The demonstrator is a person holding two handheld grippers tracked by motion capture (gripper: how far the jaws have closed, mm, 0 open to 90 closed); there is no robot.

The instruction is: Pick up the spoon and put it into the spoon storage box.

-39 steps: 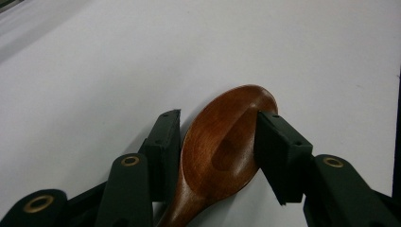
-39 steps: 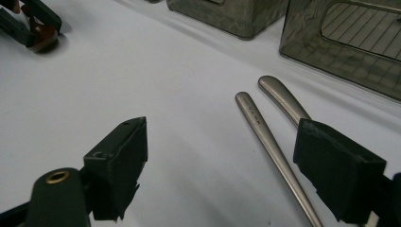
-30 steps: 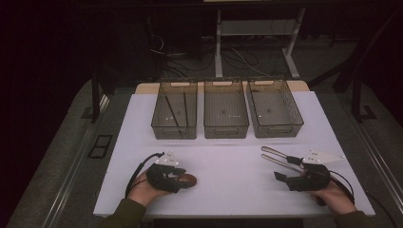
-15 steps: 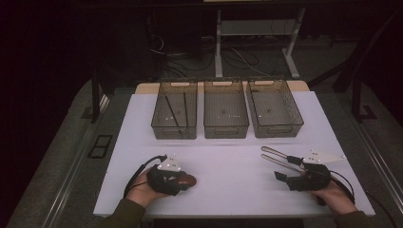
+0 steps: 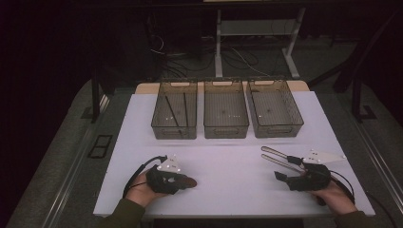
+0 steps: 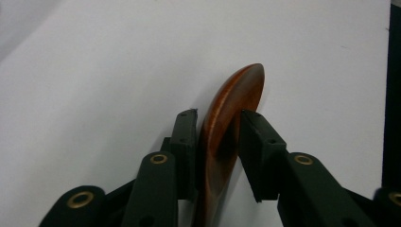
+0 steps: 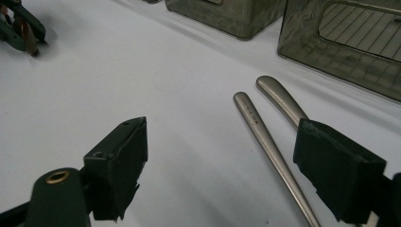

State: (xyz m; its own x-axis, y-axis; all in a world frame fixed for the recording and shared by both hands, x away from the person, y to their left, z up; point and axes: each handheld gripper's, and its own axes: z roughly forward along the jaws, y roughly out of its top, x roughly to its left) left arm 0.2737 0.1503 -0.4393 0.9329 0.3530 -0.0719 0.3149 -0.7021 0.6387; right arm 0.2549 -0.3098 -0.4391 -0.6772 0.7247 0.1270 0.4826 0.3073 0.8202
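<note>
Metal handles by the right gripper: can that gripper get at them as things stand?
Probably yes. The right gripper stands open, and the two metal handles lie bare on the white table just ahead, one already between its jaws. Nothing lies across them; the bins sit farther back.

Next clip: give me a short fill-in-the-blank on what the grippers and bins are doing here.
1. The left gripper, its fingers having just been closing, has a brown ____ spoon between them.
2. On the table stand ____ mesh bins in a row.
3. The right gripper is ____, above two metal handles.
4. The dark sticks lie in the ____ bin.

Missing words: wooden; three; open; left
</note>
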